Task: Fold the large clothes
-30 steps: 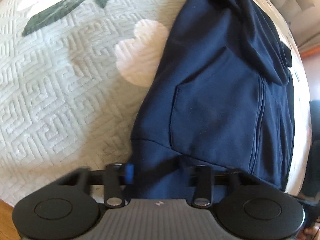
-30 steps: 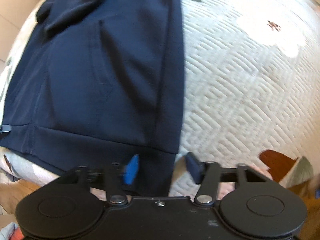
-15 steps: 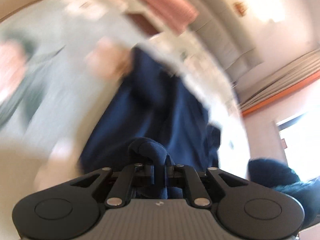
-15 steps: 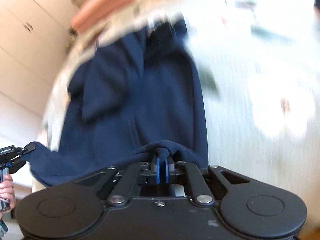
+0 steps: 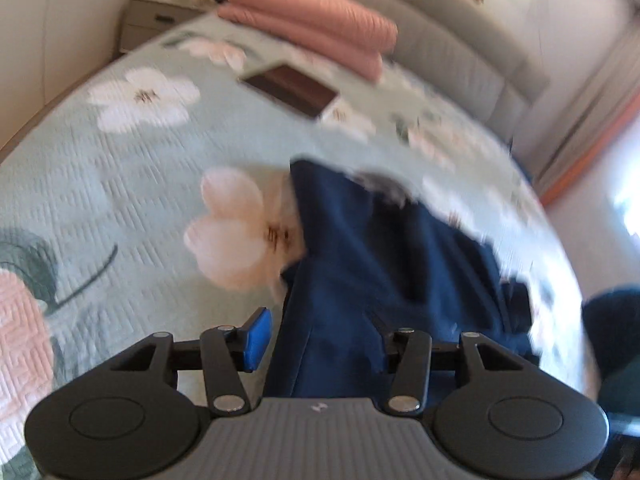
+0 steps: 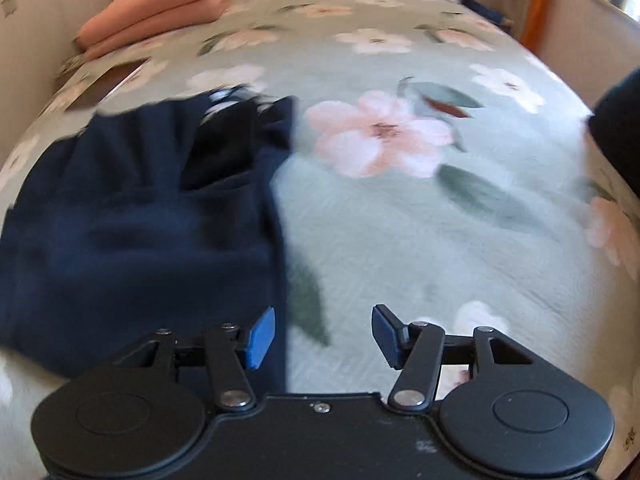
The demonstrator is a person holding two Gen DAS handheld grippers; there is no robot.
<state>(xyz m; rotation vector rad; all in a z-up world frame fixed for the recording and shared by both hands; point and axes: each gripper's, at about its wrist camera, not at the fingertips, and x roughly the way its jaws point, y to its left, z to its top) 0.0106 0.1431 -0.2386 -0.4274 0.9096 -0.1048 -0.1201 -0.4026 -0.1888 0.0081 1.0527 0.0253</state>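
Open floral bedspread (image 6: 420,220) stretches wide and bare to the right of the navy garment (image 6: 140,220); at the far end, folded pink blankets (image 5: 316,28) and a dark flat book-like item (image 5: 290,90) block the way near the grey headboard (image 5: 452,52).

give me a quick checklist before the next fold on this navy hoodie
1. Left gripper clear of cloth: not ok, jaws opening but the navy hoodie lies between them.
2. Right gripper empty: ok, jaws opening, only the bedspread between them, hoodie edge beside its left pad.
3. Folded edge flat and even: cannot tell, pictures are blurred.
4. Bed space to the right of the hoodie free: ok.
5. Pink bedding and the dark flat item clear of the hoodie: ok.
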